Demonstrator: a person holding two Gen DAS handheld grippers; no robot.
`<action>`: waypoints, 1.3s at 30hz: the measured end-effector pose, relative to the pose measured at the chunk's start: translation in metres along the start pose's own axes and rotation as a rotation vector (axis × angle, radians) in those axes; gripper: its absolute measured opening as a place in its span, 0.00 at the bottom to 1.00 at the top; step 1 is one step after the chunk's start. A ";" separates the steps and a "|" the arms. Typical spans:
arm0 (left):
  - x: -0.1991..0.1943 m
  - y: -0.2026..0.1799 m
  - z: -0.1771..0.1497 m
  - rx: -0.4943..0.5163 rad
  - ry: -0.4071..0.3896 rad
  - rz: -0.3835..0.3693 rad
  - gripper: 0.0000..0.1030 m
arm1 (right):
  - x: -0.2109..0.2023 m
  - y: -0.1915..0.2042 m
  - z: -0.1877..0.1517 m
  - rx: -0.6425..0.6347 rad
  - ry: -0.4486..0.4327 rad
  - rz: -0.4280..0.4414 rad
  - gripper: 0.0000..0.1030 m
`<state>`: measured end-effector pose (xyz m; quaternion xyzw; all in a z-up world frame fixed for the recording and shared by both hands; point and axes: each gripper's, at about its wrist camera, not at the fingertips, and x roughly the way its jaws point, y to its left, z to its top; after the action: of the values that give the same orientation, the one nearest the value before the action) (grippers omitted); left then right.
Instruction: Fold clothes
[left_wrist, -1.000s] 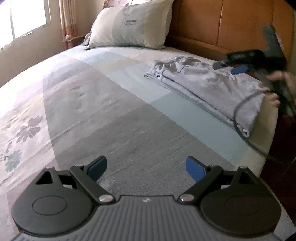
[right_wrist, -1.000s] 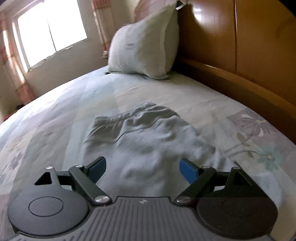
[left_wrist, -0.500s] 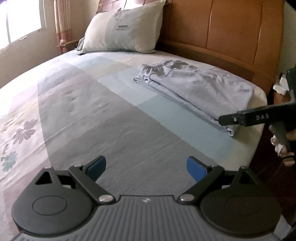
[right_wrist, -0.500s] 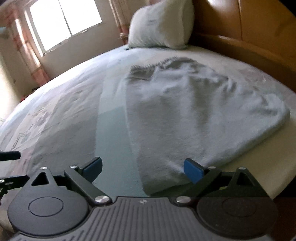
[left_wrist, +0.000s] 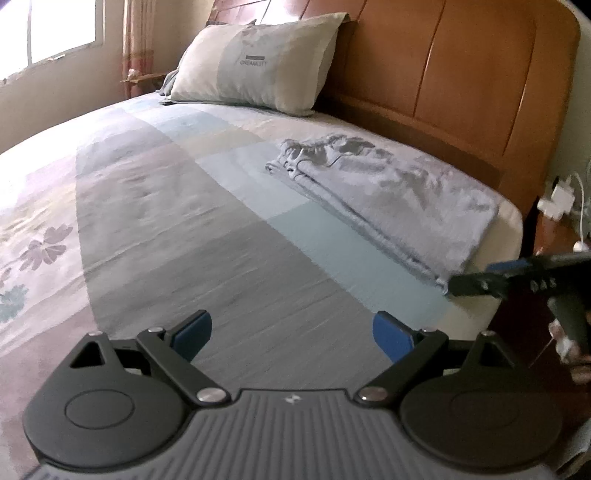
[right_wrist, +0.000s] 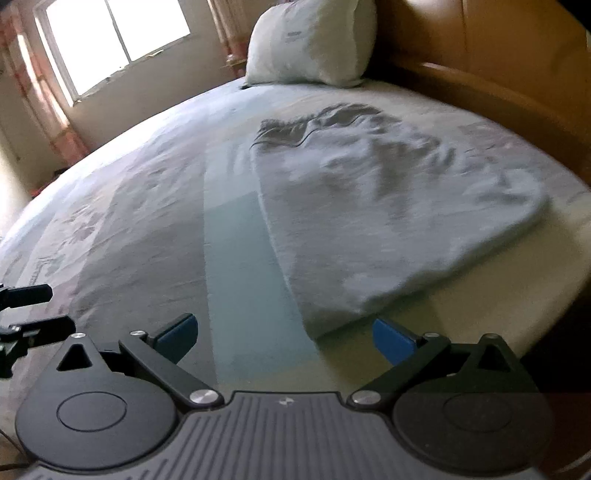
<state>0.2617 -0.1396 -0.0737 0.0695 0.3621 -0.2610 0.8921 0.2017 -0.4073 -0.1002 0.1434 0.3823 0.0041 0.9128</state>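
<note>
Nearest the left wrist camera, left gripper (left_wrist: 291, 334) hovers over the bedspread (left_wrist: 207, 258) with jaws spread wide, holding nothing. Right gripper (right_wrist: 284, 338) likewise spread and empty — its tips sit just short of the near hem of the grey shorts (right_wrist: 373, 218). Shorts lie folded flat near the bed's edge, waistband toward the pillow (right_wrist: 310, 44) — headboard (left_wrist: 443, 92) behind.

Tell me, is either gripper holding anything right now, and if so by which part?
Nothing is held. The left gripper and right gripper are both open and empty, and the folded grey garment lies loose on the bed.
</note>
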 end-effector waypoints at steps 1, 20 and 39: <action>0.001 -0.002 0.000 -0.005 -0.002 -0.003 0.91 | -0.005 0.001 -0.001 -0.003 -0.003 -0.006 1.00; -0.030 -0.055 -0.005 -0.007 -0.027 0.012 0.91 | -0.062 0.029 -0.023 -0.068 0.012 -0.117 1.00; -0.065 -0.071 -0.012 -0.023 -0.033 0.010 0.91 | -0.097 0.048 -0.030 -0.071 -0.007 -0.167 1.00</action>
<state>0.1783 -0.1698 -0.0336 0.0566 0.3498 -0.2536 0.9001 0.1165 -0.3644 -0.0396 0.0784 0.3893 -0.0591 0.9159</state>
